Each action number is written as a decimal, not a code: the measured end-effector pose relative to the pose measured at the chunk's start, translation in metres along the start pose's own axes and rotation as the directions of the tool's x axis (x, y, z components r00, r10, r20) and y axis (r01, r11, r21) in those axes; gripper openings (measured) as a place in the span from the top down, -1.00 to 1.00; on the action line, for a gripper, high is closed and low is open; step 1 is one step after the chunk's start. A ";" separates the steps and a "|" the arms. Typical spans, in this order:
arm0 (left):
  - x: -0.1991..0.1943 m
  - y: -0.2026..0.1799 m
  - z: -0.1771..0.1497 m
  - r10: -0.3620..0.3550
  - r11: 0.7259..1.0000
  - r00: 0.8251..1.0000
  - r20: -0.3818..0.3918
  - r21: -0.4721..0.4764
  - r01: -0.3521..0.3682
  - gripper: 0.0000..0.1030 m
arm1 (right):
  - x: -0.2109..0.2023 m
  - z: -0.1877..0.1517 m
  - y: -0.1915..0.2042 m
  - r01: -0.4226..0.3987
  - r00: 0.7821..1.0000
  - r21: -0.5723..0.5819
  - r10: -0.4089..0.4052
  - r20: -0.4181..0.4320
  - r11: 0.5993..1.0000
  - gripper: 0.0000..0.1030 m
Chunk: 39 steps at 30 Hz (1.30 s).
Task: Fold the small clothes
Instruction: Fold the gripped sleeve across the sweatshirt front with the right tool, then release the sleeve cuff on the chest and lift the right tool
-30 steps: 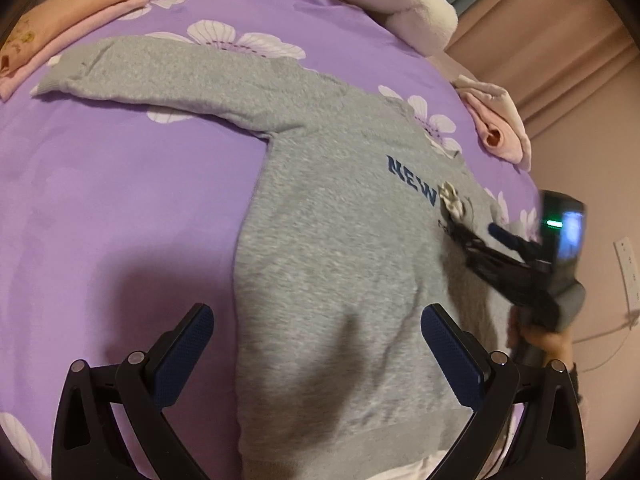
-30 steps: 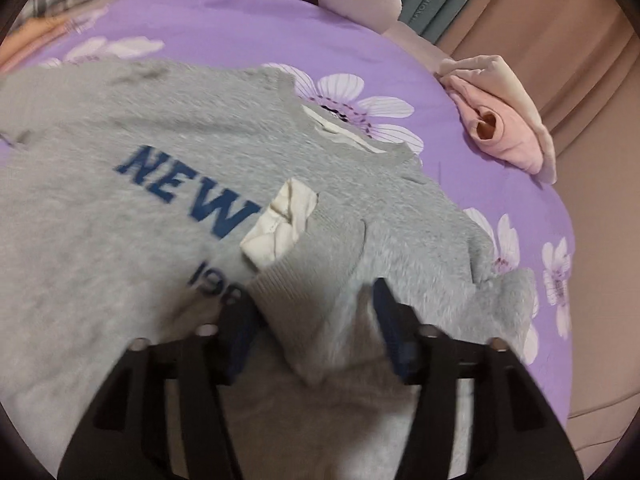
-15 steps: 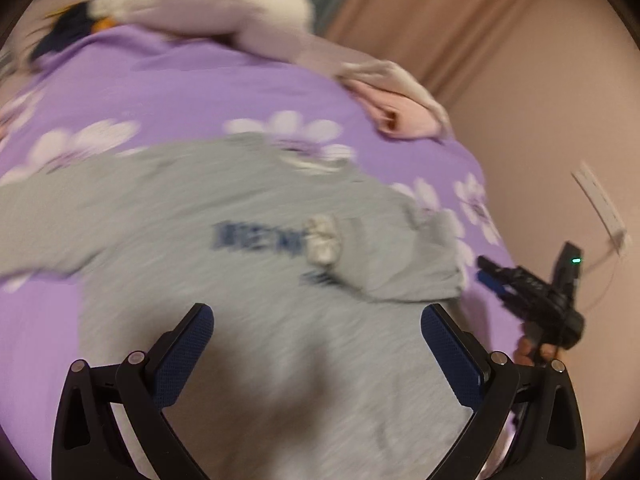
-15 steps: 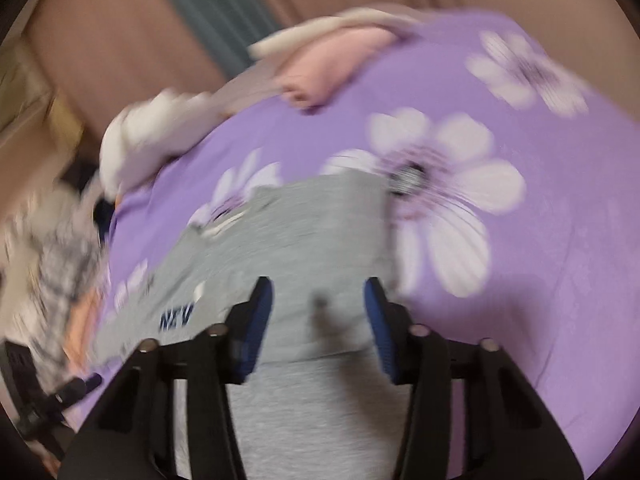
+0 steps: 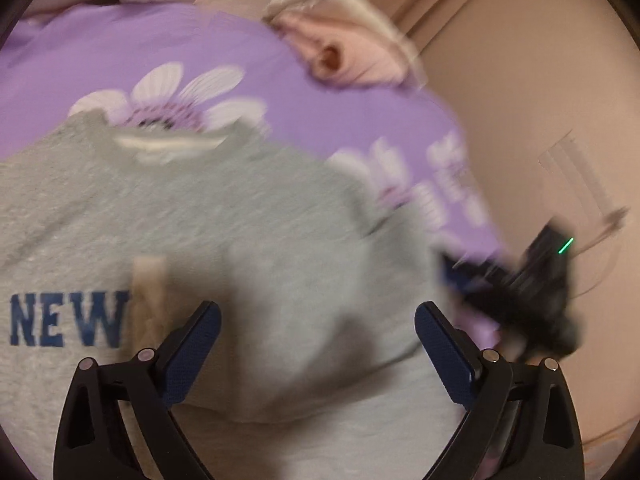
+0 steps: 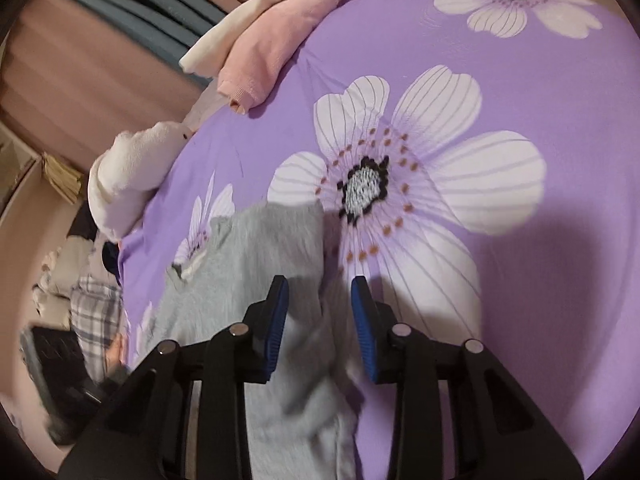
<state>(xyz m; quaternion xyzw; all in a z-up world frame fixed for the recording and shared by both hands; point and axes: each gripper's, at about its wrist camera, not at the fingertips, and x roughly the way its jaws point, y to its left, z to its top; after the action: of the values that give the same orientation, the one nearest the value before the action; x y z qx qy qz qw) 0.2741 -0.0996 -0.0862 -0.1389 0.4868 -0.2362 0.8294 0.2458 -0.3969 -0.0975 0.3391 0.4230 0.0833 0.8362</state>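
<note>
sweatshirt (image 5: 248, 216) | "NEW" print: left view only | plaid cloth (image 6: 94, 312): right view only

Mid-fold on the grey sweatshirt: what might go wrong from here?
1. The right gripper is closing at the grey sweatshirt's edge; it may pinch the purple sheet too.
2. The left gripper, closing but wide, holds nothing down, so the folded sleeve could slide open.

Grey sweatshirt (image 5: 248, 240) with blue lettering (image 5: 68, 324), purple sheet (image 6: 540, 80) printed with white flowers (image 6: 400, 172), pink cloth (image 6: 268, 52) under cream cloth (image 6: 256, 12), blue pads (image 5: 192, 352) on black gripper arms.
</note>
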 end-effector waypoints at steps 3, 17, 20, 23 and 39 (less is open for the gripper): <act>0.003 0.005 -0.018 0.128 0.987 0.992 0.015 0.099 -0.129 -0.52 | 0.011 0.006 -0.009 -0.062 0.998 0.057 0.063 -0.019 0.996 0.28; -0.003 0.026 -0.032 0.238 0.967 0.971 -0.005 0.096 -0.237 -0.53 | 0.009 0.013 0.017 0.031 0.999 -0.093 -0.030 0.015 0.995 0.88; 0.001 0.022 -0.032 0.269 0.957 0.963 -0.002 0.113 -0.267 -0.54 | 0.013 0.020 0.019 0.189 0.981 -0.159 -0.179 0.073 0.969 0.93; 0.002 0.023 -0.032 0.272 0.957 0.962 0.000 0.106 -0.270 -0.54 | 0.023 0.027 0.001 0.329 0.944 -0.155 -0.321 0.073 0.932 0.98; -0.054 0.049 -0.020 0.226 0.974 0.970 0.084 -0.041 -0.223 -0.54 | -0.001 -0.069 0.065 0.134 0.969 -0.498 -0.219 -0.116 0.857 0.86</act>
<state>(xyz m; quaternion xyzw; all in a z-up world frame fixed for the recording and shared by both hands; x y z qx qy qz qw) 0.2466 -0.0298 -0.0784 -0.1061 0.4658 -0.1268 0.8693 0.2023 -0.3138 -0.0835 0.0695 0.4868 0.1378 0.8598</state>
